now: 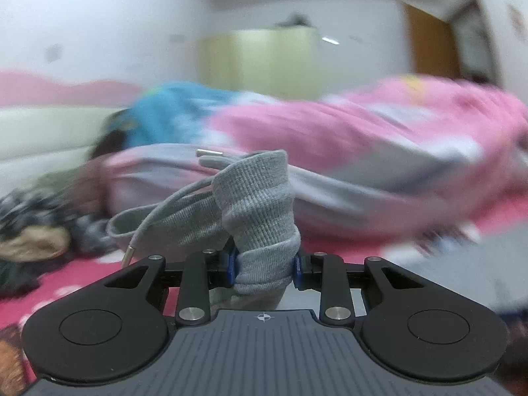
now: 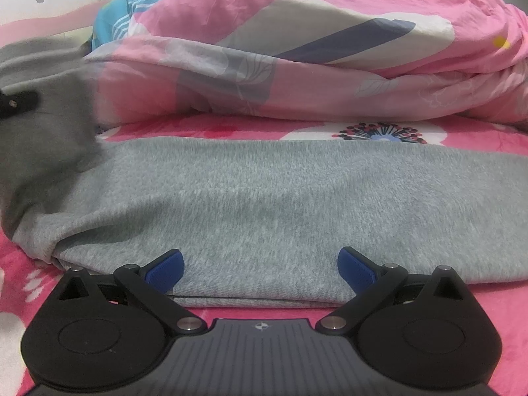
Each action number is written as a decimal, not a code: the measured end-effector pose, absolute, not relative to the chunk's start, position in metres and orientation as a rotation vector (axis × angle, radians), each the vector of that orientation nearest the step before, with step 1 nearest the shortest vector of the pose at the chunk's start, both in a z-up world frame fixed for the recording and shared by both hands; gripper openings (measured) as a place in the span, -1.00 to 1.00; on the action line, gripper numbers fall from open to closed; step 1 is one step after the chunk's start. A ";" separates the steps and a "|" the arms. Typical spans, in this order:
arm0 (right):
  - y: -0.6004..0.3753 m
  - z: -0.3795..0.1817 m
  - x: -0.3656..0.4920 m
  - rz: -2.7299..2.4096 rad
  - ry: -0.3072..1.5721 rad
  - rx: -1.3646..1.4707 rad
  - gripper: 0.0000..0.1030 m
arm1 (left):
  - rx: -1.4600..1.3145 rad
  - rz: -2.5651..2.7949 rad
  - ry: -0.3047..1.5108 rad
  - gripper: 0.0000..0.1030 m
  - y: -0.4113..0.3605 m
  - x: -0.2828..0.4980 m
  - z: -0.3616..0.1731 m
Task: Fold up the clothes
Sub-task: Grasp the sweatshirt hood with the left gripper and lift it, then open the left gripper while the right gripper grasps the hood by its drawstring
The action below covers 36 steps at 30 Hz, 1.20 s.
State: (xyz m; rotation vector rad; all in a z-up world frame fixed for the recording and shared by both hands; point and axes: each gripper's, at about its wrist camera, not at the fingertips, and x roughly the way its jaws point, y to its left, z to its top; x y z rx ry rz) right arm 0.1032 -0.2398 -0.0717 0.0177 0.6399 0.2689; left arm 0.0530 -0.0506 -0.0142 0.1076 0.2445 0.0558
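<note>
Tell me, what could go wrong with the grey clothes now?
1. The left hand-held gripper pinches only a bunched bit of the grey clothes, so the cloth might slip out as it is lifted.
2. The drawstring dangles loose and could get trapped inside the fold.
3. The right hand-held gripper is open and holds nothing, so the flat part of the clothes may drag and wrinkle on the pink blanket.

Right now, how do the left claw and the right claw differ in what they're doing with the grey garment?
The left claw is shut on a bunched grey ribbed band with drawstrings; the right claw stands open, holding nothing. The left claw lifts its part clear of the bed; the right claw's blue pads sit either side of the flat grey garment near its front edge. Both have blue pads and black linkages.
</note>
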 end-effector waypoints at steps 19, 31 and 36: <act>-0.272 -0.048 0.071 0.349 0.631 -0.075 0.99 | 0.205 -0.437 0.514 0.05 -0.073 0.052 -0.038; -0.236 0.044 0.083 0.616 0.472 0.028 0.98 | 0.109 -0.305 0.556 0.29 -0.015 0.026 0.017; -0.176 0.024 0.143 0.669 0.586 0.028 0.74 | 0.057 -0.202 0.521 0.29 0.018 0.034 0.033</act>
